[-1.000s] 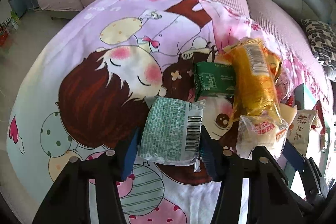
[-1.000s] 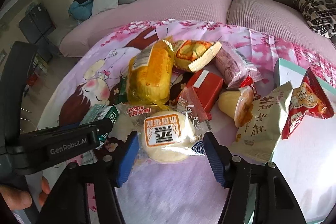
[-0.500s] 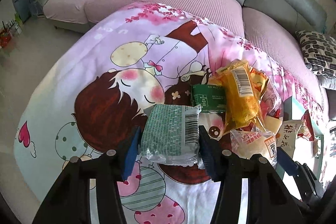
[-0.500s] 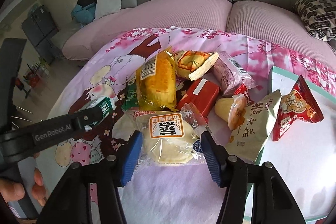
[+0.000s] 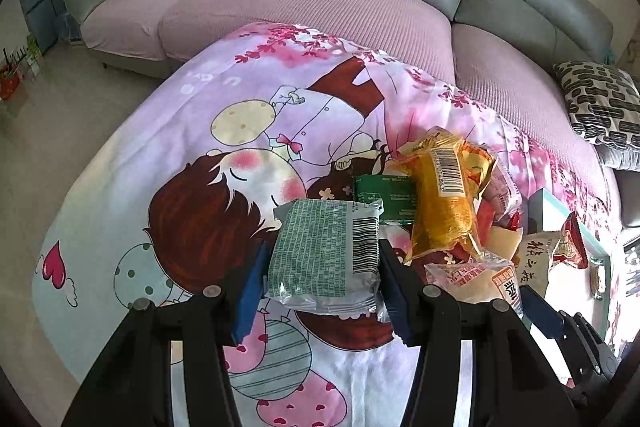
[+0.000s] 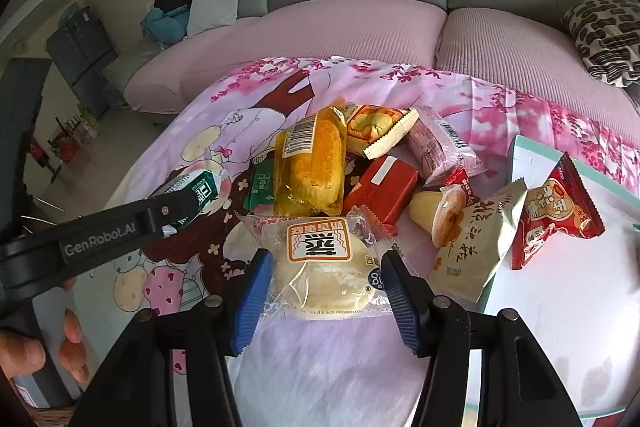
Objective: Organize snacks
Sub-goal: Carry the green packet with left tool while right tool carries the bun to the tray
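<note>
My left gripper (image 5: 320,267) is shut on a green-and-white snack packet (image 5: 326,251) and holds it above the cartoon cloth; the packet also shows in the right wrist view (image 6: 198,193). My right gripper (image 6: 326,279) is shut on a clear-wrapped pale bun with an orange label (image 6: 320,267), lifted off the cloth; the bun also shows in the left wrist view (image 5: 476,281). A pile of snacks lies beyond: a yellow corn pack (image 6: 314,163), a red box (image 6: 384,187), a dark green packet (image 5: 384,197) and a pink packet (image 6: 440,151).
A white tray with a teal rim (image 6: 532,151) lies at the right, with a beige pouch (image 6: 476,247) and a red packet (image 6: 556,215) on its edge. A jelly cup (image 6: 436,211) lies beside them. A pink and grey sofa (image 6: 360,27) curves behind.
Both grippers have risen and drawn back from the pile, each carrying its packet; the pile looks smaller and more of the sofa shows.
</note>
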A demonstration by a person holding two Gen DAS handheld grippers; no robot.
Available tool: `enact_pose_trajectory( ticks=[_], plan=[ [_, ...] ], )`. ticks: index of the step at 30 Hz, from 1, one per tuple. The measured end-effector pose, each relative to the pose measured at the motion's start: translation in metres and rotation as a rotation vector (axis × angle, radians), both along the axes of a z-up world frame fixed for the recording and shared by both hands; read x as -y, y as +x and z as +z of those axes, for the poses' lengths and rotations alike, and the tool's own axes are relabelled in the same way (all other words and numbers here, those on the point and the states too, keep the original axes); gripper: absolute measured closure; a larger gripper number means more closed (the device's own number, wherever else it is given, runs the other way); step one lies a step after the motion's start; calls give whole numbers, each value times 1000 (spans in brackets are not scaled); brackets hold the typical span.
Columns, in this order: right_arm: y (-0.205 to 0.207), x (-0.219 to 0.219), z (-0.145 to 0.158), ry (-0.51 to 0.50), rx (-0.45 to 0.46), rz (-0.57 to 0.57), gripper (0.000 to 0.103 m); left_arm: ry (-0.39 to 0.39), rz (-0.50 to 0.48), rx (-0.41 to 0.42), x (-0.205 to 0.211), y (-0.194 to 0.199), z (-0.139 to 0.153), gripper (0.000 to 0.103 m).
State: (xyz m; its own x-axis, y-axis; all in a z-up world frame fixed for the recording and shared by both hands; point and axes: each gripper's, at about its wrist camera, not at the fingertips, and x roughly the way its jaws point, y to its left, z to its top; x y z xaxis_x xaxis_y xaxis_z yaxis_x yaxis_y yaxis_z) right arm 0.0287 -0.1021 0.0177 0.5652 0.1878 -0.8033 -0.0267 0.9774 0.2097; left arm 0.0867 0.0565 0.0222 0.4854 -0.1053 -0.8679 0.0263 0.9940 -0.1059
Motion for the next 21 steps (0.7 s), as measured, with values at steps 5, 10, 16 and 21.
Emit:
enact_pose_trajectory(
  ticks=[5,10,16,21],
  plan=[
    [-5,3,11,7,22,-1,44,-9,-1,33,-1,-5,12,48],
    [-11,10,28,40,62,-12,44,-17,-5,89,-1,-12,31,48],
    [-17,27,44,51,97,-56,44,-23,-35,133,10,-19,46,48],
    [-24,54,55,35,121,-134,44,-24,-93,166,31,-27,58,48]
  ],
)
